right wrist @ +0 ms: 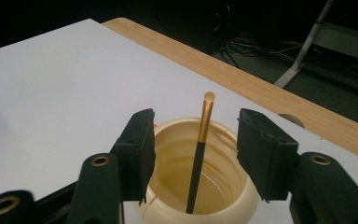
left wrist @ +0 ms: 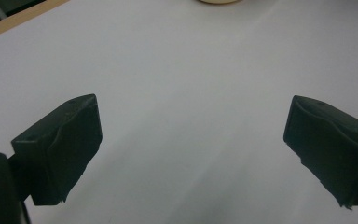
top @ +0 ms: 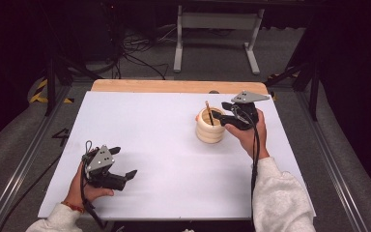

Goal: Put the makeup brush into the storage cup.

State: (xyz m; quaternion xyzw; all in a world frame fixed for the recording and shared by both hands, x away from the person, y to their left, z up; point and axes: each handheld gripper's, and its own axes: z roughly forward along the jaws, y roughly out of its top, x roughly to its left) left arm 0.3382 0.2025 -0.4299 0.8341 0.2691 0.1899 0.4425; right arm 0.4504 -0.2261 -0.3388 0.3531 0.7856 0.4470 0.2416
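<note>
A cream ribbed cup [top: 209, 128] stands at the right of the white table top [top: 164, 159]. A thin black pen with a gold end [right wrist: 201, 144] leans upright inside the cup [right wrist: 223, 186]. My right gripper [right wrist: 196, 135] hovers just over the cup's rim, open, with the pen between its jaws and a gap on both sides. In the high view the right gripper [top: 221, 117] sits at the cup's right edge. My left gripper [top: 124, 162] rests near the front left, open, with only bare table between its jaws [left wrist: 191, 144].
A wooden strip [top: 174, 86] runs along the table's far edge. Beyond it are a white metal frame [top: 217, 29] and cables [top: 140, 48] on the floor. The cup's base [left wrist: 216, 1] peeks in at the top of the left gripper view.
</note>
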